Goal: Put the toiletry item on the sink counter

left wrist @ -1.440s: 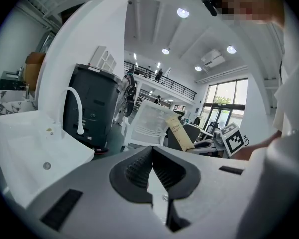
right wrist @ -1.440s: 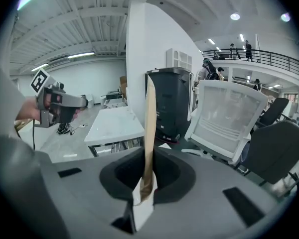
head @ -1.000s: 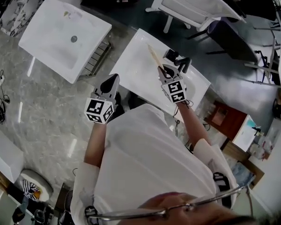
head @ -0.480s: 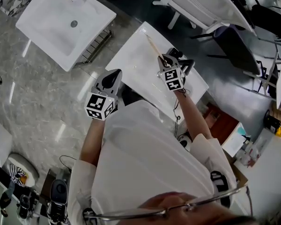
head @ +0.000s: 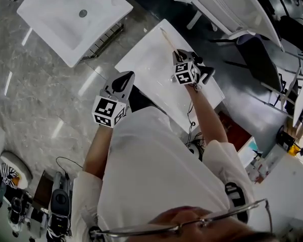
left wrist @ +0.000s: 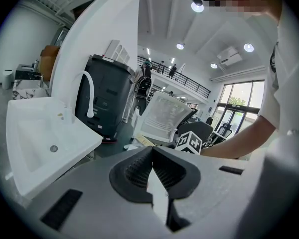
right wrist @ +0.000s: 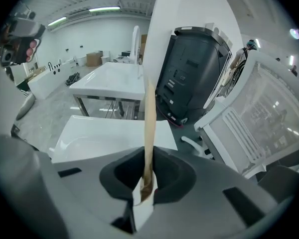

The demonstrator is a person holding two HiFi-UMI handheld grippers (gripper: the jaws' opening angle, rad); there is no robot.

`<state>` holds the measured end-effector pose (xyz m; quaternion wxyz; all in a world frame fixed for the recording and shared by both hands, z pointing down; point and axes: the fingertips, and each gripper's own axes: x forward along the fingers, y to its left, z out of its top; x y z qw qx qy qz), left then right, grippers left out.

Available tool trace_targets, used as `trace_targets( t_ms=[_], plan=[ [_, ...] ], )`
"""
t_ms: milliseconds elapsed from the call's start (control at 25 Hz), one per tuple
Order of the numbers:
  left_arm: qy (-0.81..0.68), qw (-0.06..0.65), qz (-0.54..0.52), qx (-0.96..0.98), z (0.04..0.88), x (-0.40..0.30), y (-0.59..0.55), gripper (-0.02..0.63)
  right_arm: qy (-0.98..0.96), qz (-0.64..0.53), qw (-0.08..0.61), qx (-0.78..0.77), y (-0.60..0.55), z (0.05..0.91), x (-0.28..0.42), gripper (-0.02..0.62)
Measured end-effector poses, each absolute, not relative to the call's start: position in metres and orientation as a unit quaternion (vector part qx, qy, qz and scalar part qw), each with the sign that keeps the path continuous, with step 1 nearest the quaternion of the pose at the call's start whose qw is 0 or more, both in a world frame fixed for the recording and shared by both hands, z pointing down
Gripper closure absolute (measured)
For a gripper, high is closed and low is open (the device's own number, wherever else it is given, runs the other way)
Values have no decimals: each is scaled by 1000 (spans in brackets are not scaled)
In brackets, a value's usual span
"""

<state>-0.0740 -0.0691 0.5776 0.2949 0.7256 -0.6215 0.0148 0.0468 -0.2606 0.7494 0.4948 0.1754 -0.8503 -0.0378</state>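
**Stick is over the sink, not put down yet**

Closest in, the left gripper (left wrist: 153, 172) has its jaws pressed together with nothing in them. It hangs just in front of the person's white shirt (head: 156, 170).

A bit farther out, the right gripper (right wrist: 143, 185) pinches the bottom end of a thin wooden stick (right wrist: 149, 118). This is the toiletry item. The stick pokes out from the jaws, above the white sink (head: 146, 67). It looks to be up in the air, not lying on the sink top.

So the carrying looks nearly done. What is left is to lower the stick onto the flat top, let go, and pull back.

Farther off stands a second sink (head: 65, 19), with no gripper near it.
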Motion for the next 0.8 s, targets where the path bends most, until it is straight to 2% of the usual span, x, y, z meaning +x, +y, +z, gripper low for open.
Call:
trace_targets(
  t_ms=[440,800],
  plan=[
    [-618,314,13,720,596,-75,-64,601,-830,-68,527,170,-281,786,19,554],
    [-619,323,16,716,604,-77,-62,601,-797,-87,571,179,-309,815,23,552]
  ],
)
